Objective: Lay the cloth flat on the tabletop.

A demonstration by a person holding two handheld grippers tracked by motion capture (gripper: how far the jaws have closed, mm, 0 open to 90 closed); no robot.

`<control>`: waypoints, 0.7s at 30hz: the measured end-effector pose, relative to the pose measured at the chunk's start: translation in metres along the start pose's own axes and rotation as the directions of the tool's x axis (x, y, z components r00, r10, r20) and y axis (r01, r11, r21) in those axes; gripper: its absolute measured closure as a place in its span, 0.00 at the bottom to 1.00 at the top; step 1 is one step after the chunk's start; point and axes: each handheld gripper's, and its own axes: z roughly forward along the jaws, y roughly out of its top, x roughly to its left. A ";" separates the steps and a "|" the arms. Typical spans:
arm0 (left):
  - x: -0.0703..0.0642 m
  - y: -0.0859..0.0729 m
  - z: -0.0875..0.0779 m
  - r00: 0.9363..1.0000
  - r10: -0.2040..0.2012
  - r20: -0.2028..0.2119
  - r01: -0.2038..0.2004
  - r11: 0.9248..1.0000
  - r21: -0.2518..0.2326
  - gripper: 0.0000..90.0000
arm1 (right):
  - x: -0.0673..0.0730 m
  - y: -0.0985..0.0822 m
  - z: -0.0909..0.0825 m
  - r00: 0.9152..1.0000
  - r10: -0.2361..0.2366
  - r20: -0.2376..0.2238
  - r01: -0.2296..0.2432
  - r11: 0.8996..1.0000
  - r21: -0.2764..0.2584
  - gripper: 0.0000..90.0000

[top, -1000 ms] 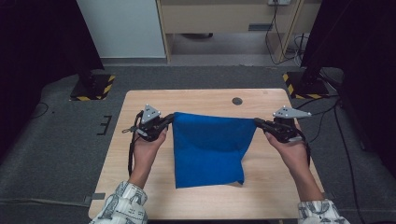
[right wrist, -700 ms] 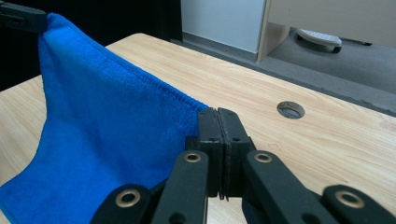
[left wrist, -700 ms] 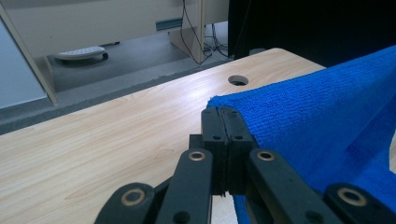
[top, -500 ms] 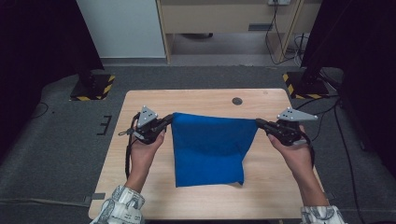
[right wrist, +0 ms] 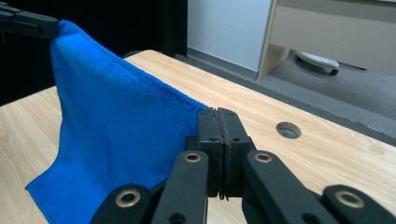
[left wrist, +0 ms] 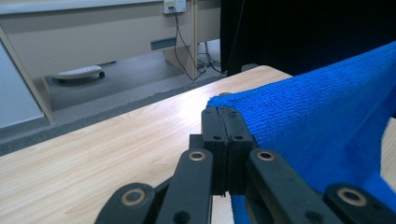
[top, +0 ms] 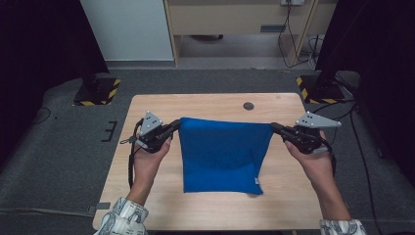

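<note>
A blue towel [top: 222, 154] hangs stretched between my two grippers above the wooden table [top: 210, 105]; its lower part trails on the tabletop. My left gripper [top: 177, 124] is shut on the towel's upper left corner, and in the left gripper view [left wrist: 222, 112] the pressed jaws pinch the cloth [left wrist: 327, 116]. On the opposite corner my right gripper [top: 274, 127] is shut, the jaws clamped on the hem [right wrist: 218, 114] in the right gripper view, where the towel [right wrist: 107, 135] runs away to the other gripper [right wrist: 28, 23] at the top left.
A round cable hole [top: 248, 105] sits near the table's far edge. Beyond the table are a grey floor, stand bases with yellow-black tape [top: 95, 90], a wooden desk [top: 235, 19] and cables.
Both hands have risen a little and lifted the towel's top edge higher off the table. Both grips are unchanged.
</note>
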 end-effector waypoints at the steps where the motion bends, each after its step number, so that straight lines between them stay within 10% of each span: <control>1: -0.001 0.001 -0.001 1.000 0.001 0.001 -0.001 1.000 -0.004 0.99 | 0.000 0.001 -0.001 1.000 0.000 0.002 0.000 1.000 0.001 0.99; 21: -0.035 0.029 -0.060 0.995 0.077 0.055 -0.072 0.993 -0.097 0.99 | 0.036 0.026 -0.074 0.996 -0.083 -0.017 0.081 0.991 -0.104 0.99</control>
